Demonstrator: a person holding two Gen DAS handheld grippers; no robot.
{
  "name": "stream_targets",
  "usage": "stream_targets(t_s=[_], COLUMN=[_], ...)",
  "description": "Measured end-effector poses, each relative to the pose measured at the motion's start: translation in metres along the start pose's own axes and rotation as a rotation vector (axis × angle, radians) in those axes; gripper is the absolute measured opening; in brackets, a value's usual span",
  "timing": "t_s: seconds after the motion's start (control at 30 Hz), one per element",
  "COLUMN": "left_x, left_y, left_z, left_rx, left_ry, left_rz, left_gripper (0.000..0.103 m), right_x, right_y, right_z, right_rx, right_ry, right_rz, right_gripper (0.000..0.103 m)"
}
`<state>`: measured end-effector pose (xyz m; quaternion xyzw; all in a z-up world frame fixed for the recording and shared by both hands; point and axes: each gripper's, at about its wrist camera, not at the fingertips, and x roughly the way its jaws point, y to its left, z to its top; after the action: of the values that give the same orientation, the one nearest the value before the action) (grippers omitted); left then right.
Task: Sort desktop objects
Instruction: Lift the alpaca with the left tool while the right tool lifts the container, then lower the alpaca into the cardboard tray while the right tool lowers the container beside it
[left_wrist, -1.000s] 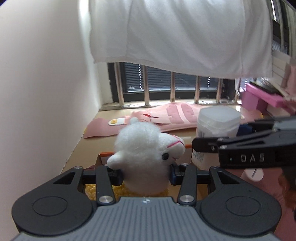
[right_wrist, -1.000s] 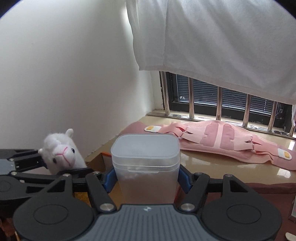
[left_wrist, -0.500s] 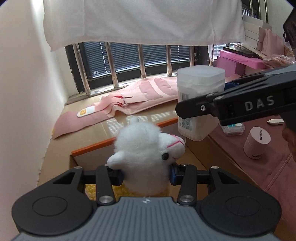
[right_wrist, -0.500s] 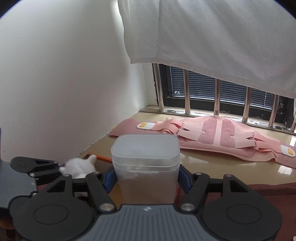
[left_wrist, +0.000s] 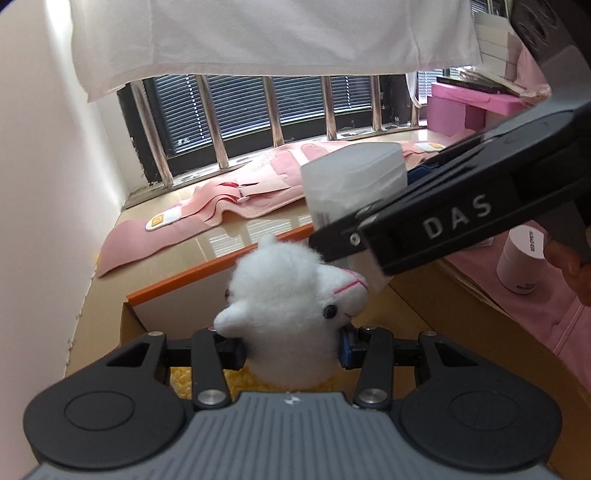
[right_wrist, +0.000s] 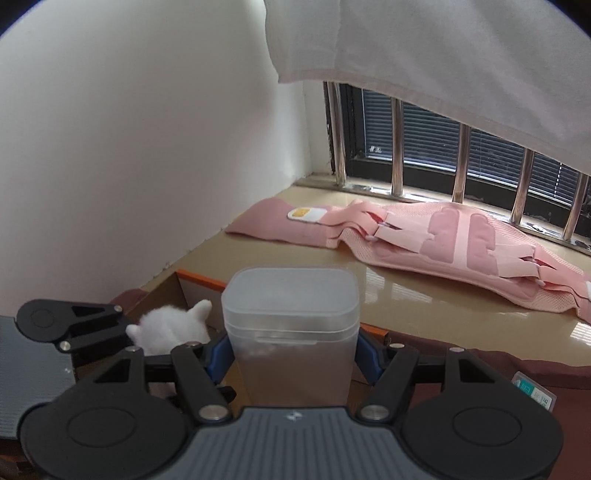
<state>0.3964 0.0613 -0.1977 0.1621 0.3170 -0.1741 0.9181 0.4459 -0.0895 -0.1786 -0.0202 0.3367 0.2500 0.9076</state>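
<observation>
1. We hold the plush alpaca (left_wrist: 291, 295) in the left gripper (left_wrist: 291, 349), fingers clamped on its soft body just under the head – upright, muzzle turned toward the right-hand side of the left wrist view.

2. The right gripper (right_wrist: 293, 356) is clamped on the frosted plastic container (right_wrist: 291, 332), one blue pad on each side wall; it stands upright with its lid on, long axis vertical.

3. Below and ahead of both loads lies the cardboard box (left_wrist: 207, 286) with the orange-edged flap (open top, inside mostly hidden by the plush).

4. The relation that matters – the alpaca sits low at the box mouth, left of the container, with the right gripper's side bar crossing just above and beside its muzzle. In the right wrist view only the white tuft and ears (right_wrist: 173, 326) show past the left gripper's linkage.

5. We judge the left hand the nearer to the box, so the plush likely goes down first; the risk is the two grippers fouling each other, being so close.

6. The pink brace (right_wrist: 424, 240) on the sill and the small white jar (left_wrist: 522, 260) stand well apart from this.
</observation>
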Motion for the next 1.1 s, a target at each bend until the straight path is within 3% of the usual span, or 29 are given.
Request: stream_targets(t_s=[0.47, 0.7, 1.1], left_x=[0.012, 0.015, 0.021], left_y=[-0.020, -0.018, -0.009], left_z=[-0.001, -0.003, -0.001], left_rx=[0.222, 0.253, 0.187], left_ry=[0.027, 0.035, 0.057], left_rz=[0.012, -0.007, -0.035], left_gripper=[0.045, 0.048, 0.054], right_x=[0.035, 0.046, 0.053], right_y=[-0.002, -0.002, -0.009], right_z=[0.010, 0.018, 0.022], right_rx=[-0.085, -0.114, -0.042], right_ry=[0.201, 0.289, 0.309], right_rz=[0.007, 0.044, 0.064], right_gripper=[0.066, 0.066, 0.066])
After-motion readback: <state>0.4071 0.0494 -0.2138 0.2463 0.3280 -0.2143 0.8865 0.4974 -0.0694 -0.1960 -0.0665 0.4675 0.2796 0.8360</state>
